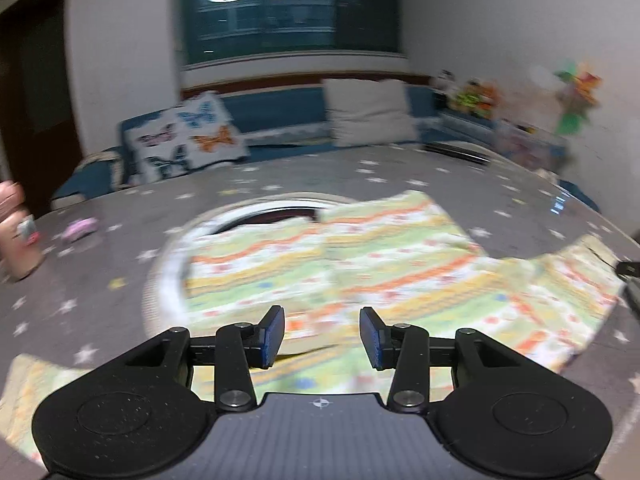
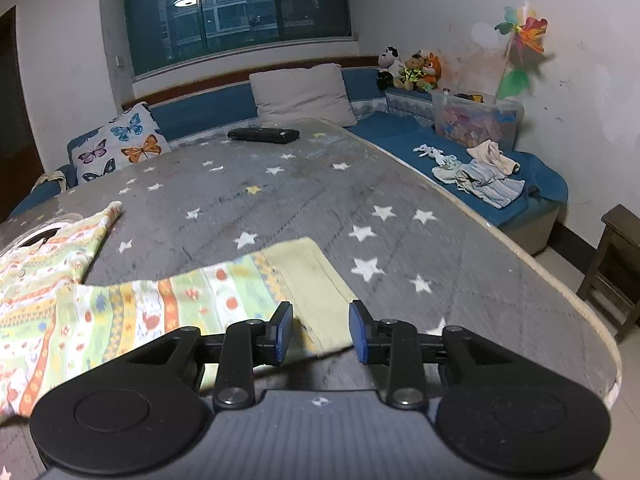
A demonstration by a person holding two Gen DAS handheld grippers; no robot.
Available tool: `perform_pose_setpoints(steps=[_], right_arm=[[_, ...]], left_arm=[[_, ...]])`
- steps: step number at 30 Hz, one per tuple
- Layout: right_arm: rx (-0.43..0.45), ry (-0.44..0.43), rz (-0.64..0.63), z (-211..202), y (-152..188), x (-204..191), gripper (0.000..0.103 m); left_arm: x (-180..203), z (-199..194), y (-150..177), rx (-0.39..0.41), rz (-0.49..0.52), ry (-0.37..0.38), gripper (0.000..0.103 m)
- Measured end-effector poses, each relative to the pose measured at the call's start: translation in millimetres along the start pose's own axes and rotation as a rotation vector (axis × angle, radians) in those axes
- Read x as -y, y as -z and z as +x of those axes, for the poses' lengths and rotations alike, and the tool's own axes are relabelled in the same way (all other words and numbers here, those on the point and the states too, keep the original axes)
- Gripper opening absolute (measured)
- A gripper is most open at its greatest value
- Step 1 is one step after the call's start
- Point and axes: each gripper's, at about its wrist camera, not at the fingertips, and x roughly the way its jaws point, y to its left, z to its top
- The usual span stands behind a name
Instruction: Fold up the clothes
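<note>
A small garment (image 1: 360, 264) with green, yellow and orange stripes lies spread on the grey star-print tablecloth (image 1: 100, 280). My left gripper (image 1: 322, 320) hovers open over its near part, and nothing sits between the blue pads. In the right wrist view the garment (image 2: 140, 312) reaches in from the left, and its sleeve ends in a plain yellow cuff (image 2: 312, 276). My right gripper (image 2: 320, 320) is open, with the cuff's end lying flat on the cloth below the gap between its fingers. The pads do not press on it.
A white round ring (image 1: 168, 280) shows from under the garment. A pink bottle (image 1: 16, 236) stands at the table's left and a black remote (image 2: 264, 135) at the far end. Beyond the right edge are a blue bench (image 2: 400, 128) with a clothes pile (image 2: 480, 180) and a wooden stool (image 2: 616, 264).
</note>
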Motion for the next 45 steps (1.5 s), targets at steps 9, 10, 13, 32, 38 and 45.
perform_pose_setpoints(steps=[9,10,13,32,38,45], right_arm=[[0.027,0.047,-0.035,1,1,-6,0.034],[0.025,0.049,-0.031,2,2,-5,0.038],[0.020,0.054,-0.018,5,2,-3,0.040],[0.126,-0.092,0.094,-31,-32,3,0.007],[0.150,-0.110,0.061,-33,-48,-11,0.007],[0.184,-0.169,0.010,-53,-65,-38,0.007]], left_arm=[[52,8,-9,-0.009,0.085,0.109,0.049],[54,8,-10,-0.010,0.089,0.116,0.049],[63,11,-13,-0.012,0.100,0.135,0.050],[120,44,16,-0.120,0.227,0.236,0.050],[129,42,24,-0.102,0.267,0.237,0.051],[105,28,12,-0.055,0.185,0.224,0.057]])
